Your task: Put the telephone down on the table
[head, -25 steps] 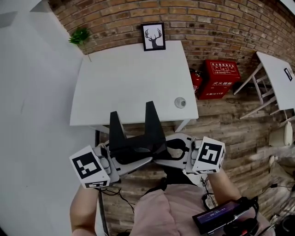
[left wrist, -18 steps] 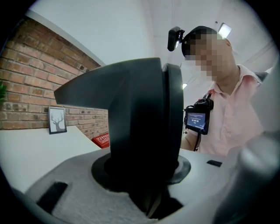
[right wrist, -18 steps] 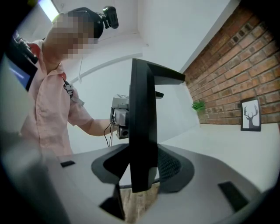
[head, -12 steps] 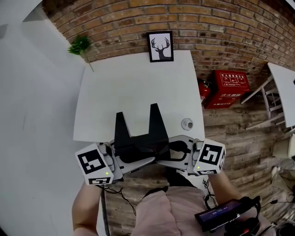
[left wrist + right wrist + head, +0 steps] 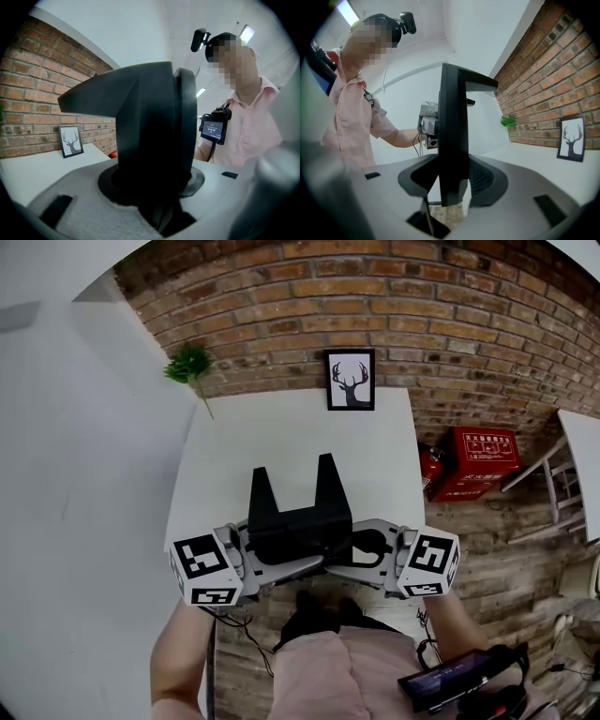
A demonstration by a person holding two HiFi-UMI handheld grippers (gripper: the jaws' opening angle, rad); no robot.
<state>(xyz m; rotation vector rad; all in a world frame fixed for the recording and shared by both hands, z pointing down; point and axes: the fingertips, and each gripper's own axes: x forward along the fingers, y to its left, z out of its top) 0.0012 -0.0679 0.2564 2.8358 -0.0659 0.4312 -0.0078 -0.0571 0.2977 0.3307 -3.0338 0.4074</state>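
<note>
The black telephone (image 5: 298,519), a dark block with two upright wedge-shaped prongs, hangs in the air over the near edge of the white table (image 5: 281,432). My left gripper (image 5: 279,557) is shut on its left side, and my right gripper (image 5: 352,549) is shut on its right side. In the left gripper view the telephone (image 5: 150,140) fills the space between the left gripper (image 5: 154,190) pads. The right gripper view shows the telephone (image 5: 452,136) edge-on as a thin upright slab clamped in the right gripper (image 5: 450,187).
A framed deer picture (image 5: 351,381) leans on the brick wall at the table's far edge, beside a small green plant (image 5: 190,364). A red fire-extinguisher box (image 5: 483,454) stands on the floor to the right, near another white table (image 5: 583,456).
Both grippers have carried the telephone forward together. It was short of the table's front edge and now hangs over the table's near part.
</note>
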